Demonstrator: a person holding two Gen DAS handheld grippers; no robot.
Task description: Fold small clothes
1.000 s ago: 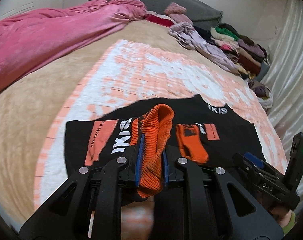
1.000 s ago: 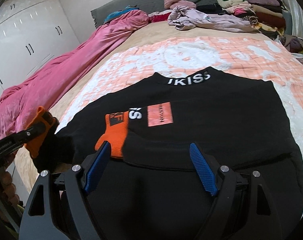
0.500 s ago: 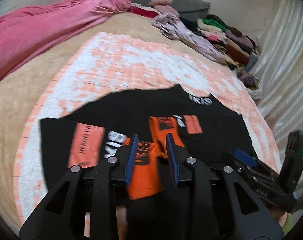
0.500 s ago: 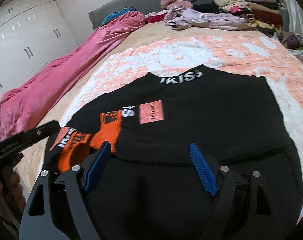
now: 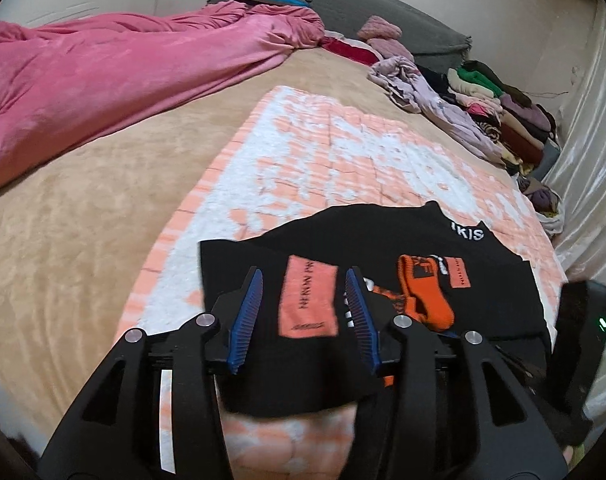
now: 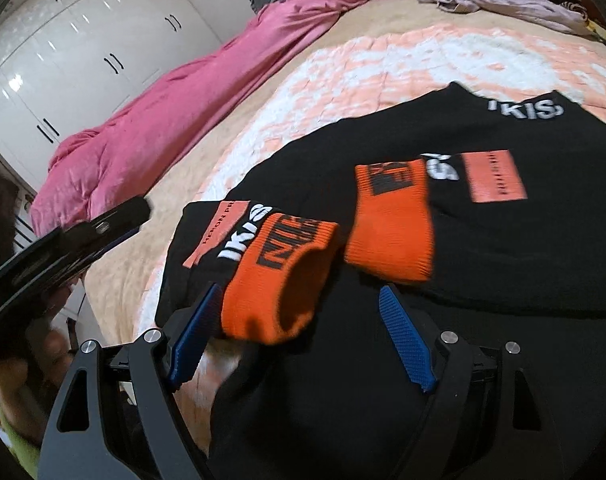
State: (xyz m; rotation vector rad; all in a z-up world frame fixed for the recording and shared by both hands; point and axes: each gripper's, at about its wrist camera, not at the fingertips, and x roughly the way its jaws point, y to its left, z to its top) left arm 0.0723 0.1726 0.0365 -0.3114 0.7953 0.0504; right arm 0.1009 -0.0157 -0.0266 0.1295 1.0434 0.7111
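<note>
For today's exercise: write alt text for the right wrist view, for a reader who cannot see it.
A black sweater lies on a peach and white quilt, both sleeves folded in so the orange cuffs rest on it. The open right gripper hovers over the nearer cuff, touching nothing. The left gripper shows at the left edge, with a pink duvet behind.

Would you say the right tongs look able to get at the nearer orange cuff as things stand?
Probably yes: the right tongs stand open right at the nearer orange cuff, which lies on top of the black sweater with nothing over it; the left tongs sit off to the side.
</note>
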